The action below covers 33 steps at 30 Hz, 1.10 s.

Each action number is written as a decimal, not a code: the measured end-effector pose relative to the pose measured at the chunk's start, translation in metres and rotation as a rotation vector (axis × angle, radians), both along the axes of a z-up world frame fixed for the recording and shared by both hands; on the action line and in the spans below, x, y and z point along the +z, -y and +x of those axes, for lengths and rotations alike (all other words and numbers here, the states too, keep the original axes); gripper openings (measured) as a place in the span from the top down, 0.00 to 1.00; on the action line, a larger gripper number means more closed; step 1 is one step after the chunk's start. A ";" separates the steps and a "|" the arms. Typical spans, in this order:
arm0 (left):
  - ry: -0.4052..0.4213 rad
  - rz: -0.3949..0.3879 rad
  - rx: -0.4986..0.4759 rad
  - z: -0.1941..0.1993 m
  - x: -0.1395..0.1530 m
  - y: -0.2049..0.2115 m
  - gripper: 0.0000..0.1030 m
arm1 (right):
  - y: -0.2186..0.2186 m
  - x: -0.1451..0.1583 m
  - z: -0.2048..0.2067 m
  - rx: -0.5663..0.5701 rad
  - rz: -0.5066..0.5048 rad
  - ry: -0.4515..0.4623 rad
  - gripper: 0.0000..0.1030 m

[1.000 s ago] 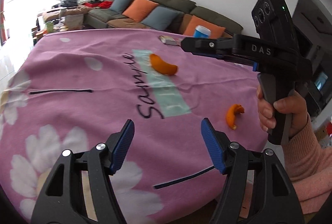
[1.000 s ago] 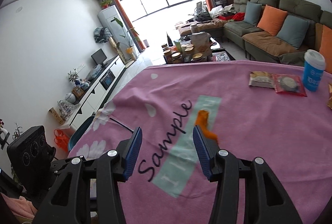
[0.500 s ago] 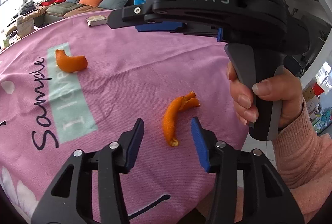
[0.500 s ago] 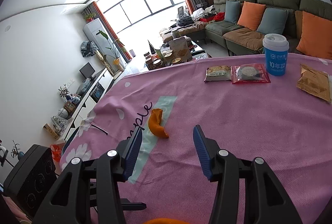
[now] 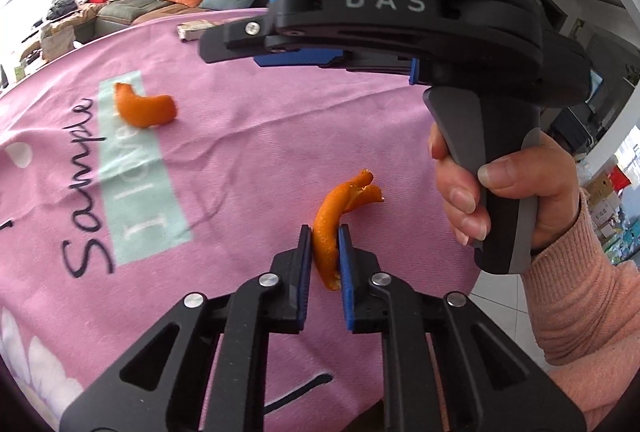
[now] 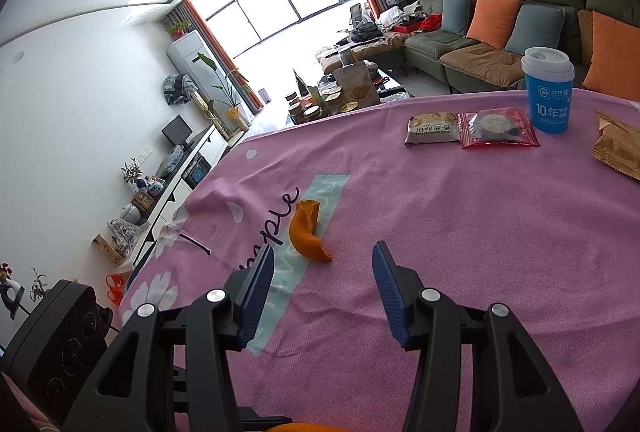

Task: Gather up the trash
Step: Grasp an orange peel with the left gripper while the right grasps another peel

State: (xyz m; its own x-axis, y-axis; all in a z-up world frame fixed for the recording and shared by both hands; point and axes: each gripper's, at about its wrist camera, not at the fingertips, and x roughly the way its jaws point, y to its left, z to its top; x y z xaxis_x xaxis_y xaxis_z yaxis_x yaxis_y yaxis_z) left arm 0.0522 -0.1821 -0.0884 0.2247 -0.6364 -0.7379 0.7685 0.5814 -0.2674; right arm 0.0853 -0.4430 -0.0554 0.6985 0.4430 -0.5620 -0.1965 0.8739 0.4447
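A curled strip of orange peel (image 5: 340, 204) lies on the pink tablecloth (image 5: 248, 160) near the table's right edge. My left gripper (image 5: 324, 236) is closing on its near end, and both blue pads touch the peel. A second orange peel (image 5: 144, 110) rests farther off on the pale green "Sample" patch; it also shows in the right wrist view (image 6: 306, 236). My right gripper (image 6: 322, 268) hovers open and empty just short of that peel. In the left wrist view the right gripper (image 5: 224, 48) appears side-on above the cloth, held by a hand (image 5: 512, 192).
At the table's far side stand a blue lidded cup (image 6: 548, 92), two snack packets (image 6: 434, 128) (image 6: 498, 128) and a brown wrapper (image 6: 616, 148). A green sofa (image 6: 500, 32) with cushions lies beyond. The table edge drops off close to the right of the held peel.
My left gripper swung right over the cloth to the near peel, and its jaws came together around it. The right gripper shifted slightly toward the far peel, jaws unchanged.
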 end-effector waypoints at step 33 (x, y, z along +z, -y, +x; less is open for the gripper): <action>0.044 -0.046 0.511 0.022 0.028 -0.199 0.87 | -0.058 -0.026 0.054 0.077 -0.121 -0.106 0.87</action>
